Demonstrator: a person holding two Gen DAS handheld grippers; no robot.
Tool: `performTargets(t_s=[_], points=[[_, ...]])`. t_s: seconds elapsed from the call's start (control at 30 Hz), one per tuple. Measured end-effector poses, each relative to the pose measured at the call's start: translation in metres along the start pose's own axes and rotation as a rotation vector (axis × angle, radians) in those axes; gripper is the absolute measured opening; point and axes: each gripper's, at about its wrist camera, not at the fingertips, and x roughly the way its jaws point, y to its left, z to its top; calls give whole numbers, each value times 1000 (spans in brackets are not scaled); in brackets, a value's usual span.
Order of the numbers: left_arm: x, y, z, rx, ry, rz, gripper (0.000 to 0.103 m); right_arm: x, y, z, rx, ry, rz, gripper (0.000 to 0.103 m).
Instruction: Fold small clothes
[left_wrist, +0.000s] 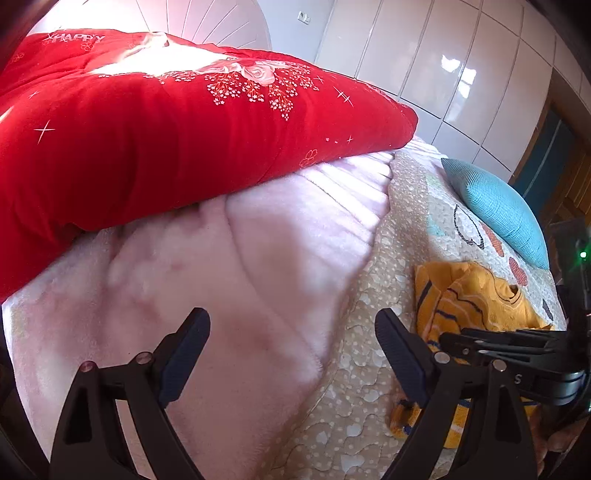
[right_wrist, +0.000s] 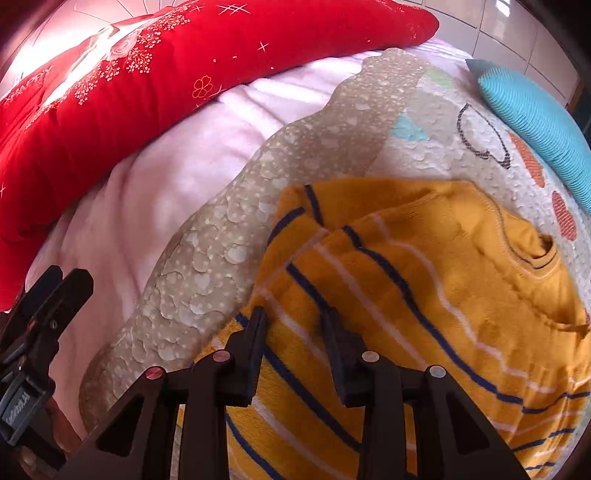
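A yellow sweater (right_wrist: 424, 277) with blue and white stripes lies crumpled on a beige quilted mat (right_wrist: 221, 240), collar to the far right. My right gripper (right_wrist: 293, 317) points steeply down at its near left part. The jaws stand a little apart, with striped fabric lying flat between the fingertips; no pinched fold shows. In the left wrist view the sweater (left_wrist: 476, 295) is at the right, with the right gripper (left_wrist: 448, 341) reaching over it. My left gripper (left_wrist: 291, 317) hangs wide open over a pink blanket (left_wrist: 221, 277), left of the sweater, nothing between its fingers. It also shows at the left edge of the right wrist view, left gripper (right_wrist: 70, 275).
A thick red quilt (left_wrist: 147, 129) is piled along the far side of the bed. A blue cushion (left_wrist: 498, 210) lies beyond the sweater at the right. White wardrobe doors (left_wrist: 443, 55) stand behind the bed.
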Motion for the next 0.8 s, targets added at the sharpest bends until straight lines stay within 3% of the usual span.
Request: performTargets(t_s=[0.07,0.23,0.33,0.47,0.8], points=[[-2,0,-1,9,-6,-5,90,-1,-3,4,31,-4,66,50],[-11,-11,-4,43,-40,-35,90,-47,-26,-11,108,-106,170,50],[-16,-22,-5,67,-60,-54,90,-77,-51,-42,150,-159,127,50],[-21,-42,-10,112,-69,-89,90,-94,-95,-91,200,-156,7,50],[-24,-79,-25,201,-75,-116,90,-120,-232,-210,532,-157,-143,49]])
